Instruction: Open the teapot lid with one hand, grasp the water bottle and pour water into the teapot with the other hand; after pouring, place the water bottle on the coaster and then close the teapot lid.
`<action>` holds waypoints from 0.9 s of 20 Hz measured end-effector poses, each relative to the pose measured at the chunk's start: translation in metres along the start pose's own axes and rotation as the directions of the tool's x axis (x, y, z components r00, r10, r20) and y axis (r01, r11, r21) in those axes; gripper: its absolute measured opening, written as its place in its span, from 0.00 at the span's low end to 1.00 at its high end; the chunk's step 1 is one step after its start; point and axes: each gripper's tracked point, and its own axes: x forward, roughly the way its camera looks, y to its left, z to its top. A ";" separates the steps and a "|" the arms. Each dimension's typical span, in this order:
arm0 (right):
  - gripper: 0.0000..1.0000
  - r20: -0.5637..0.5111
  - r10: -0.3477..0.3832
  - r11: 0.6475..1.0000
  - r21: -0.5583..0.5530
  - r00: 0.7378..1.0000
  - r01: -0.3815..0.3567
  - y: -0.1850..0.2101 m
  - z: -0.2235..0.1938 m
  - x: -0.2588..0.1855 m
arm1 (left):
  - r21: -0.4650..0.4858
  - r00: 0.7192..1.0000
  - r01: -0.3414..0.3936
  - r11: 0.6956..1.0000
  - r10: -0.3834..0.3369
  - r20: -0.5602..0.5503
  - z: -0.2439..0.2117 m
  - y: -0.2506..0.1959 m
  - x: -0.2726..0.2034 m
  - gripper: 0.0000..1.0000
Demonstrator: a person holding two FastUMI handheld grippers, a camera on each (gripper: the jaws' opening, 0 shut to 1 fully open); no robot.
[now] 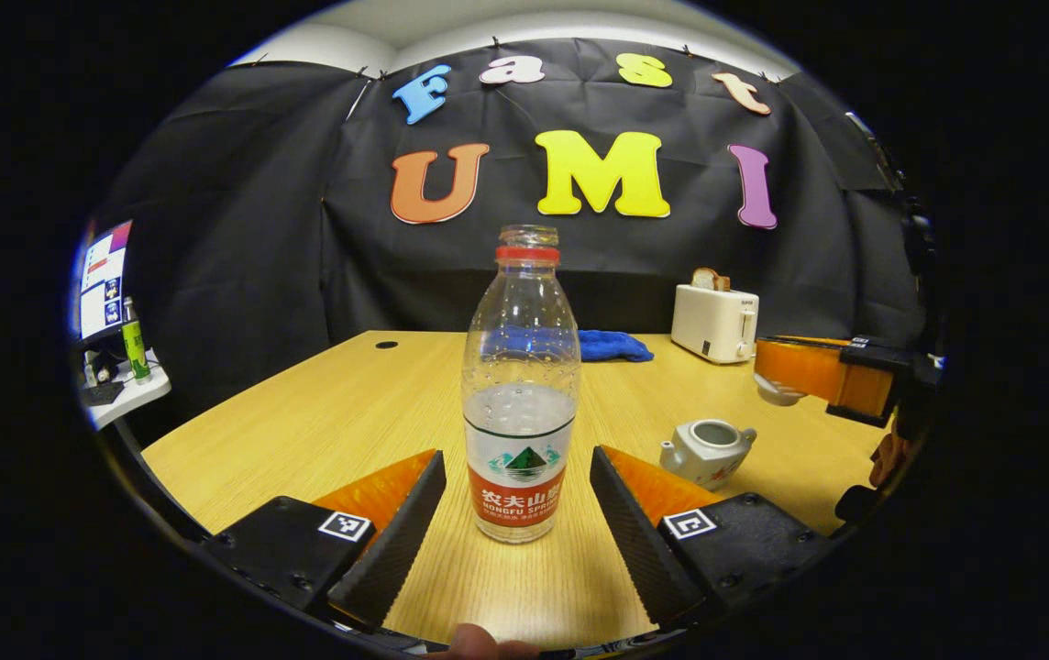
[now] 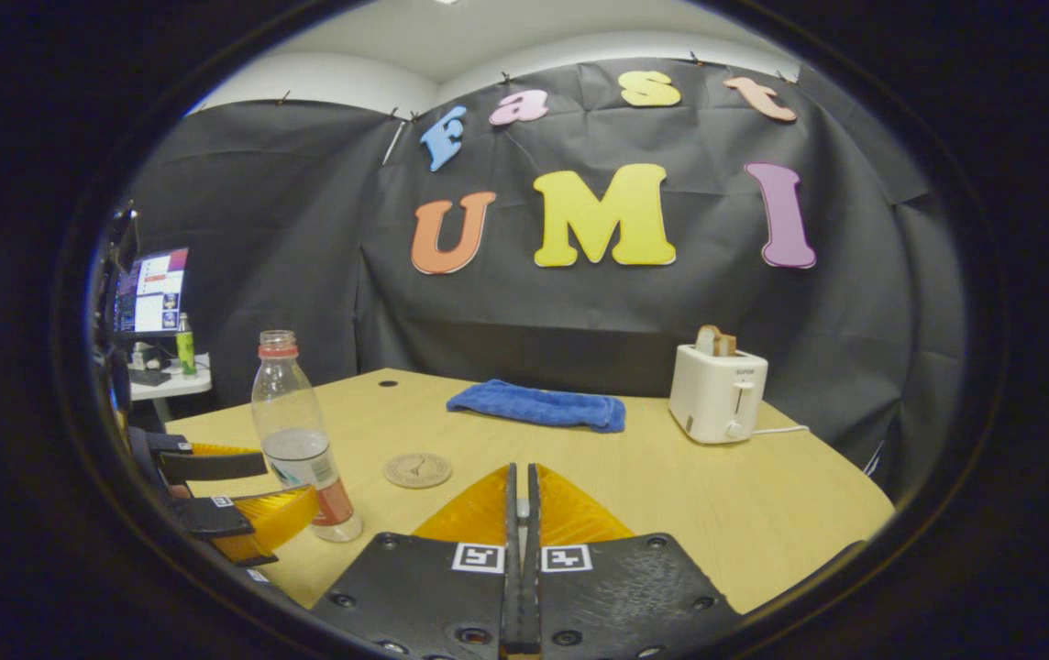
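Water bottle (image 1: 521,385): stands upright on the tabletop (image 1: 323,422), cap off, red neck ring showing, water up to roughly the middle of the body.
Left gripper (image 1: 518,500): fingers spread wide, one on each side of the bottle's label band, neither touching it.
Right gripper (image 2: 521,509): fingers pressed together on a small pale piece, judged to be the teapot lid (image 1: 777,392); in the left gripper view it hangs raised at the far right, above the teapot.
Teapot (image 1: 706,449): small, white, mouth open, on the tabletop right of the bottle and just beside the left gripper's right finger.
Coaster (image 2: 417,470): round, flat, just right of the bottle in the right gripper view.
Handling, bottle: thin clear plastic, likely light and easily dented; a hard squeeze with no cap could push water up and out. Smooth wall, possibly slippery.
Grip point: the label band, where the fingers already line up; low, near the water's weight.
Handling, teapot: looks ceramic, so brittle; the bottle's neck should stay off its rim.
Elsewhere: blue cloth (image 2: 538,405) and toaster (image 2: 717,392) at the far side.
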 end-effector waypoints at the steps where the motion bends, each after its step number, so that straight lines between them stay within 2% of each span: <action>1: 0.00 -0.003 -0.003 1.000 0.001 1.000 0.003 -0.002 -0.001 -0.003 | -0.007 1.000 0.002 1.000 -0.002 -0.011 -0.004 0.000 0.006 1.00; 8: 0.00 -0.007 -0.026 1.000 0.018 1.000 0.026 -0.020 -0.002 -0.013 | -0.026 0.999 0.008 1.000 -0.009 -0.049 -0.013 0.001 0.022 0.99; 13: 0.00 -0.012 -0.032 0.999 0.029 0.999 0.033 -0.030 -0.006 -0.018 | 0.024 0.999 0.002 1.000 -0.001 -0.053 -0.010 0.002 0.026 0.80; 16: 0.00 -0.015 -0.039 0.998 0.045 0.999 0.040 -0.040 -0.007 -0.019 | 0.136 0.999 -0.009 0.991 0.015 -0.045 0.005 0.004 0.025 0.78; 18: 0.00 -0.017 -0.040 0.997 0.059 0.999 0.041 -0.046 -0.007 -0.020 | 0.281 0.999 -0.043 0.959 0.048 -0.011 0.023 0.010 0.022 0.78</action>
